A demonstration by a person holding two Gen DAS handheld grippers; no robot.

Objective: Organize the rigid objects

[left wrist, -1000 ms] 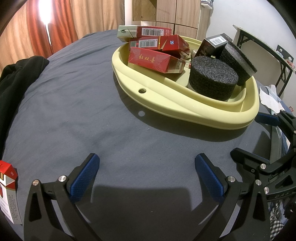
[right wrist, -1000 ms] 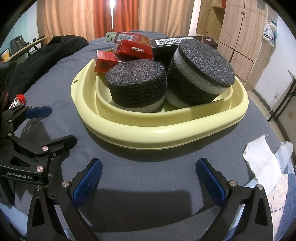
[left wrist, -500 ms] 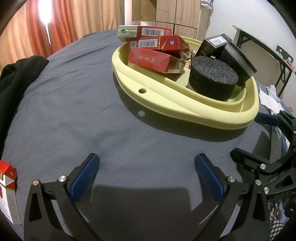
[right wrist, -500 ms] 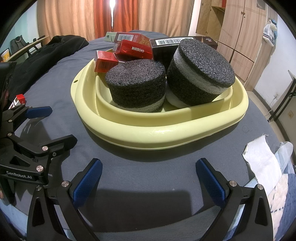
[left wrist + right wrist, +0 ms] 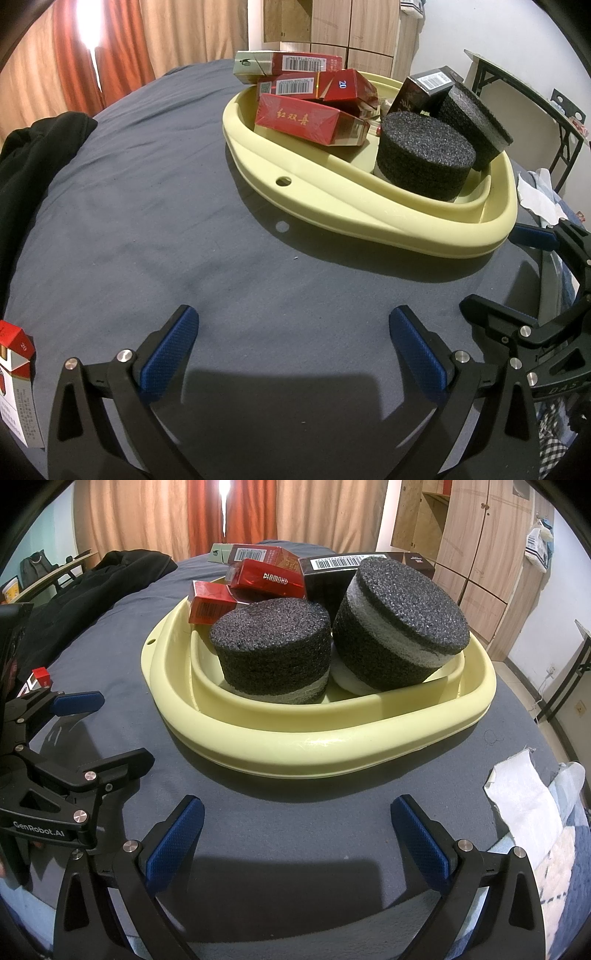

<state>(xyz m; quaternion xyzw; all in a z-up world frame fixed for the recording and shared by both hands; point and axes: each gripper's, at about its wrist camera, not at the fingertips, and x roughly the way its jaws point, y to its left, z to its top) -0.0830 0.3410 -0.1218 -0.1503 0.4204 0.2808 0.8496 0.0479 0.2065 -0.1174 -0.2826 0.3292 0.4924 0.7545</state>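
Grey bedsheet (image 5: 147, 221): yellow tray (image 5: 332, 746) w/ boxes & foam sits ahead of my left claw (image 5: 293, 347) & right claw (image 5: 297, 830), both spread wide, holding nothing.

A bed with a dark grey sheet (image 5: 155, 229) carries everything. A pale yellow basin (image 5: 369, 218) lies on it, ahead of the left gripper and slightly to its right side. A red and white cigarette pack (image 5: 14, 384) stands on the sheet at the far left of this gripper. A black garment (image 5: 33, 155) lies on the left edge. A white cloth (image 5: 517, 794) lies right of the right gripper.
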